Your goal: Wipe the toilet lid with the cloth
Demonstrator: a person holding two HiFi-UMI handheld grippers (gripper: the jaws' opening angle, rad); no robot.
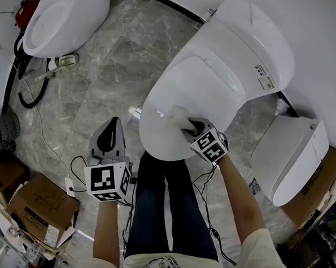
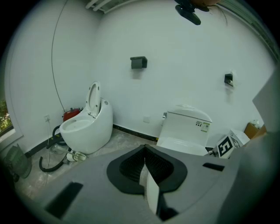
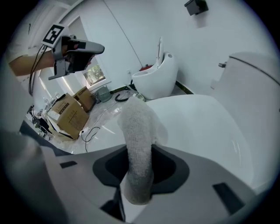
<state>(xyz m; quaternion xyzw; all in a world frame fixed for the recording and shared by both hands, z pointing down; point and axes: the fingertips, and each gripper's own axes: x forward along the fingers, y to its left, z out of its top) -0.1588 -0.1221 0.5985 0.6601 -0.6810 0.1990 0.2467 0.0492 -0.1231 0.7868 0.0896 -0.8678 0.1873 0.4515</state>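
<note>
A white toilet with its lid (image 1: pixel 200 104) closed stands in front of me; the lid (image 3: pixel 197 127) fills the middle of the right gripper view. My right gripper (image 1: pixel 191 128) is shut on a pale fluffy cloth (image 1: pixel 180 119), whose free end rests on the lid near its front. The cloth (image 3: pixel 138 144) runs up between the jaws. My left gripper (image 1: pixel 108 140) hangs left of the toilet, above the floor, its jaws closed with nothing between them. In the left gripper view the toilet (image 2: pixel 186 131) is at the right.
A second white toilet (image 1: pixel 59 17) with its seat raised stands at the far left, with a black hose (image 1: pixel 31 91) beside it. Another white fixture (image 1: pixel 292 158) lies to the right. Cardboard boxes (image 1: pixel 39 208) and cables (image 1: pixel 72 171) sit on the marble floor at the lower left.
</note>
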